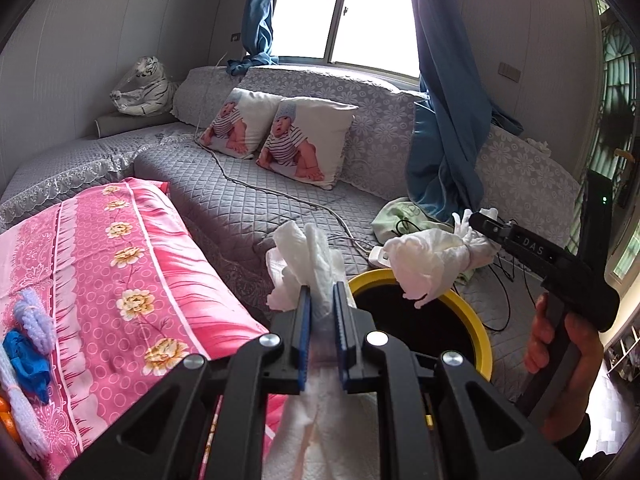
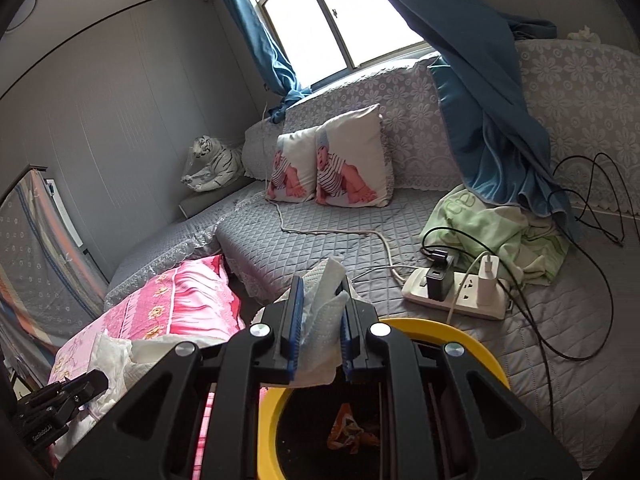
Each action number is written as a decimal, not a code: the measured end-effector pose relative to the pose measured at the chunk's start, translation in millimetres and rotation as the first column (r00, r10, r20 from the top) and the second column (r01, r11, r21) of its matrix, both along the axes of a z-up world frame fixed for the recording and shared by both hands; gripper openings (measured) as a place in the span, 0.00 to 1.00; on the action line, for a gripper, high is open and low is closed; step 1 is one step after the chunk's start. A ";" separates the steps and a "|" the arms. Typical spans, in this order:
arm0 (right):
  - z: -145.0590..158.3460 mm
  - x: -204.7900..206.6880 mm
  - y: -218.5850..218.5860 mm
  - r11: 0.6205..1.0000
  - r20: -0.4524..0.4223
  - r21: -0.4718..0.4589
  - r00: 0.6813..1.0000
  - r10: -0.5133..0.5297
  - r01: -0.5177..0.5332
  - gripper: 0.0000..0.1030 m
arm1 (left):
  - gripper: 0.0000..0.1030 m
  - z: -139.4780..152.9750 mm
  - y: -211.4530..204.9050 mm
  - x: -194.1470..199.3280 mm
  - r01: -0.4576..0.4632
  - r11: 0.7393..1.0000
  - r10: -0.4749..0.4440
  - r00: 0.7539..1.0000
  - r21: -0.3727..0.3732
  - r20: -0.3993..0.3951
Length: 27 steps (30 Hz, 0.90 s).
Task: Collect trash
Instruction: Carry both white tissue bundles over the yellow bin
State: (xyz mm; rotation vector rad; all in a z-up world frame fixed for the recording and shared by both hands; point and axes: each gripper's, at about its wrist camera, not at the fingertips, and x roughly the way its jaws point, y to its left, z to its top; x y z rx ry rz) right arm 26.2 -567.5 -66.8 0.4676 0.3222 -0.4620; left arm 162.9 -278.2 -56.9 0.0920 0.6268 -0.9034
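My left gripper (image 1: 321, 293) is shut on a crumpled white tissue (image 1: 304, 252) that sticks out past its blue pads, just left of the yellow-rimmed bin (image 1: 478, 330). My right gripper (image 1: 482, 219), held by a person's hand (image 1: 568, 344), is shut on another white tissue wad (image 1: 424, 260) that hangs over the bin's dark opening. In the right wrist view, the right gripper (image 2: 320, 285) clamps its tissue (image 2: 326, 304) above the bin's rim (image 2: 480, 346). An orange wrapper (image 2: 348, 428) lies inside the bin. The left gripper (image 2: 94, 384) with its tissue (image 2: 114, 356) shows at lower left.
Pink floral bedding (image 1: 120, 264) lies left of the bin. Behind it is a grey quilted sofa (image 1: 248, 200) with two cushions (image 1: 304, 140). A white power strip (image 2: 456, 292) with chargers, black cables (image 2: 560, 320) and a green cloth (image 2: 500, 232) lie to the right. A blue curtain (image 1: 444, 120) hangs down.
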 end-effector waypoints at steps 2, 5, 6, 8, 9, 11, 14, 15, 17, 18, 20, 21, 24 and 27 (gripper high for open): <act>-2.3 -4.9 -6.1 1.000 -0.007 -0.007 1.000 -0.027 0.027 0.15 | 0.10 -3.8 -10.1 -2.3 0.032 0.999 -0.032 0.999 0.007 -0.005; -6.8 -9.2 -16.1 0.998 -0.022 -0.013 0.998 -0.056 0.056 0.15 | 0.10 -8.1 -26.2 -5.2 0.062 0.998 -0.062 0.998 0.024 -0.007; -8.2 -9.6 -19.7 0.998 -0.030 -0.016 0.997 -0.065 0.064 0.15 | 0.10 -9.1 -31.1 -5.5 0.071 0.997 -0.071 0.997 0.028 -0.009; -11.4 -11.1 -24.0 0.996 -0.045 -0.025 0.995 -0.090 0.089 0.15 | 0.10 -10.6 -40.0 -6.0 0.086 0.996 -0.085 0.996 0.034 -0.012; -13.5 -11.5 -26.4 0.995 -0.051 -0.029 0.994 -0.102 0.100 0.15 | 0.10 -12.0 -44.3 -6.6 0.095 0.995 -0.095 0.995 0.035 -0.016; -17.0 -11.6 -29.4 0.992 -0.068 -0.039 0.990 -0.122 0.119 0.15 | 0.10 -14.8 -54.2 -7.6 0.107 0.993 -0.107 0.994 0.043 -0.017; -23.2 -11.6 -34.8 0.986 -0.092 -0.059 0.983 -0.161 0.156 0.15 | 0.10 -20.3 -67.8 -8.1 0.123 0.991 -0.121 0.992 0.048 -0.034; -25.3 -11.7 -36.5 0.984 -0.100 -0.064 0.980 -0.174 0.168 0.15 | 0.10 -22.3 -71.7 -7.9 0.126 0.991 -0.124 0.991 0.050 -0.039; -29.9 -12.3 -40.4 0.979 -0.116 -0.067 0.973 -0.197 0.190 0.15 | 0.10 -25.9 -78.7 -6.9 0.131 0.990 -0.129 0.991 0.056 -0.047; -32.2 -12.1 -42.5 0.978 -0.125 -0.065 0.971 -0.206 0.199 0.15 | 0.10 -28.1 -82.2 -7.4 0.134 0.989 -0.131 0.990 0.059 -0.052; -37.8 -13.0 -47.1 0.976 -0.138 -0.054 0.966 -0.217 0.211 0.16 | 0.10 -31.8 -89.1 -7.0 0.138 0.988 -0.134 0.989 0.067 -0.060; -40.5 -13.0 -49.4 0.976 -0.144 -0.047 0.965 -0.219 0.215 0.16 | 0.10 -33.8 -92.3 -6.6 0.139 0.988 -0.134 0.989 0.070 -0.063; -46.9 -10.1 -52.8 0.970 -0.166 -0.064 0.956 -0.241 0.233 0.16 | 0.10 -40.1 -101.1 -5.9 0.148 0.986 -0.142 0.987 0.082 -0.074; -52.6 -7.2 -54.7 0.962 -0.190 -0.088 0.944 -0.269 0.257 0.16 | 0.10 -45.7 -109.4 -2.8 0.155 0.983 -0.148 0.985 0.093 -0.085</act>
